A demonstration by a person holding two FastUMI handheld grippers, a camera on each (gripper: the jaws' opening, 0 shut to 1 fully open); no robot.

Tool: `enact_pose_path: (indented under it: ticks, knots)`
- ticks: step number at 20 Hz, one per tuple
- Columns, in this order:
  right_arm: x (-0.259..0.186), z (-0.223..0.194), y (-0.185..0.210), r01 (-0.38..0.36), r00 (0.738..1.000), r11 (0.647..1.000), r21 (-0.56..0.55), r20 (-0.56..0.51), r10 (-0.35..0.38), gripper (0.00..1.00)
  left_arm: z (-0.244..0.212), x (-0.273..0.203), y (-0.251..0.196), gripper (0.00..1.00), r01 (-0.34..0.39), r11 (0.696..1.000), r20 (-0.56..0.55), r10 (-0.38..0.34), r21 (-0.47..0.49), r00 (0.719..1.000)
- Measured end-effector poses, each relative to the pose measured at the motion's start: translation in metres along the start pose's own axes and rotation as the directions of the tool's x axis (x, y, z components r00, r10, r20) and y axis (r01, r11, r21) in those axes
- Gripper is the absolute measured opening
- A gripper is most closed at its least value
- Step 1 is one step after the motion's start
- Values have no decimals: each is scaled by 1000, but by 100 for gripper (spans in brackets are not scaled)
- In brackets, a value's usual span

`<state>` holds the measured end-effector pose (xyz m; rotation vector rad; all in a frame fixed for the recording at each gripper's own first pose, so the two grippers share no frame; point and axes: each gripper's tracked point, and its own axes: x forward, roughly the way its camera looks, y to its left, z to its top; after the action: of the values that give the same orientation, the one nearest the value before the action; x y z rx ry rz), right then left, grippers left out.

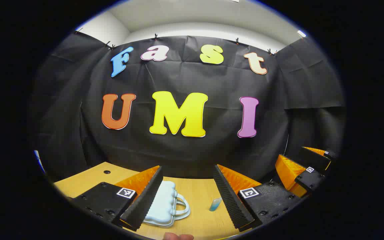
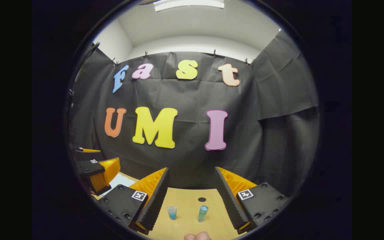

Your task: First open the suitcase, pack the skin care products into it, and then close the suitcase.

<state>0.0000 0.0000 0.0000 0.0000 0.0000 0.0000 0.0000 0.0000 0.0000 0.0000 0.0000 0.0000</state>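
Observation:
A small pale-blue suitcase (image 1: 165, 203) lies closed on the wooden table (image 1: 198, 193), its handle pointing right; its left part is hidden behind a finger of my left gripper (image 1: 188, 170), which hovers open above it with nothing held. A blue tube (image 1: 215, 204) stands just right of the case. In the right gripper view, my right gripper (image 2: 192, 170) is open over a blue tube (image 2: 172, 212) and a blue-green bottle (image 2: 203, 213), both upright on the table (image 2: 185, 200). A corner of the suitcase (image 2: 120, 180) shows at the left.
The right gripper (image 1: 303, 161) hangs open off to the right in the left gripper view. At the left of the right gripper view is the left gripper (image 2: 93, 161). The table has a small round hole (image 2: 202, 199) and another hole (image 1: 107, 172). Black cloth walls the back.

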Motion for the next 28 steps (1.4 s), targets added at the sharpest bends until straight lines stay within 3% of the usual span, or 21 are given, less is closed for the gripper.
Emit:
enact_pose_path:
  ticks: [13,18,23,28]
  knots:
    - [19,-28,-19,-4,997,999,45,-79,8,80,-10,12,4,97,-57,998,-20,57,4,998]
    - [16,-36,-9,-61,993,998,26,-96,63,80,-33,11,-2,97,-37,999,-66,39,33,997]
    - [15,-55,-31,-85,986,996,-22,-143,81,80,-71,18,-12,97,24,993,-134,-8,119,991]
    - [13,-76,-69,-88,979,996,-30,-188,81,79,-116,32,-15,98,47,961,-238,20,273,971]
